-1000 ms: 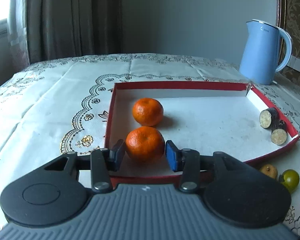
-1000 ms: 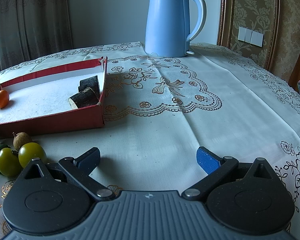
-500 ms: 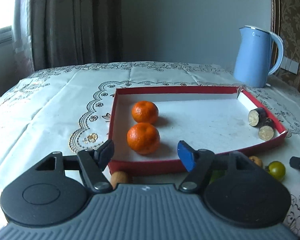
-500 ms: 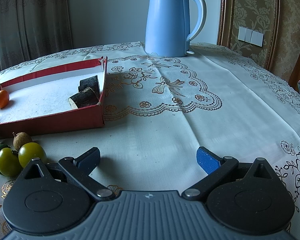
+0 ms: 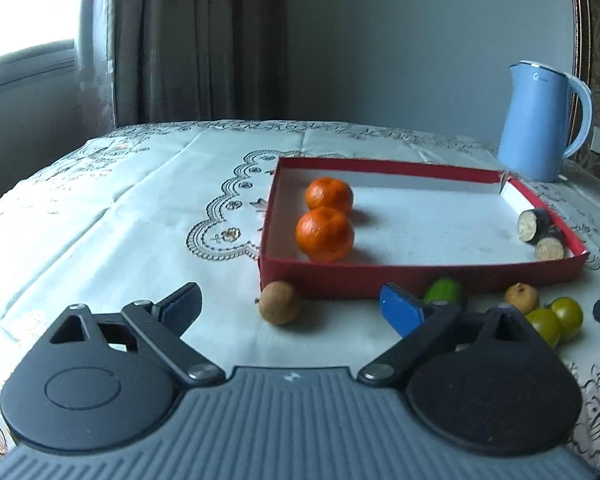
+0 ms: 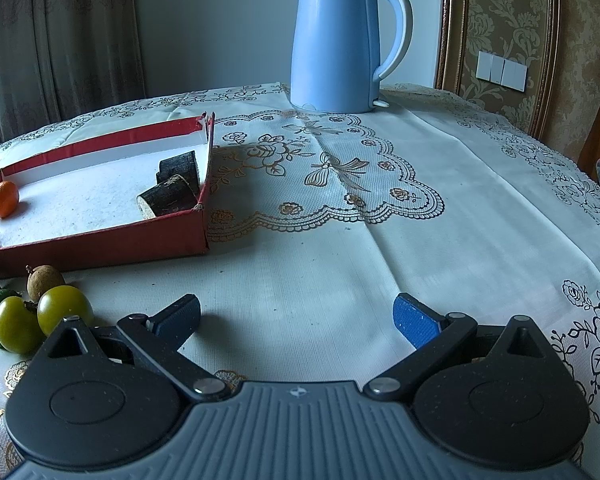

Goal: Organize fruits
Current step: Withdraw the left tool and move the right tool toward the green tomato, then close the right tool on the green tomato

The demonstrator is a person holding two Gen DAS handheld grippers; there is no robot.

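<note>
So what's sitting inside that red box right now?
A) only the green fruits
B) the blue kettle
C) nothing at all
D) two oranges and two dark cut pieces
D: inside the red box lie two oranges by its left wall and two dark cut pieces in its right corner.

Two oranges (image 5: 325,233) touching in red tray (image 5: 420,280), small fruits (image 5: 279,303) on cloth outside

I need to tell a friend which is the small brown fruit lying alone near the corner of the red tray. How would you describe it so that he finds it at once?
Start from the shallow red cardboard tray on the white embroidered tablecloth. Outside its near left corner, on the cloth, lies a small round brown fruit. Unlike the second brown fruit further right, it has no yellow-green fruits beside it.
</note>
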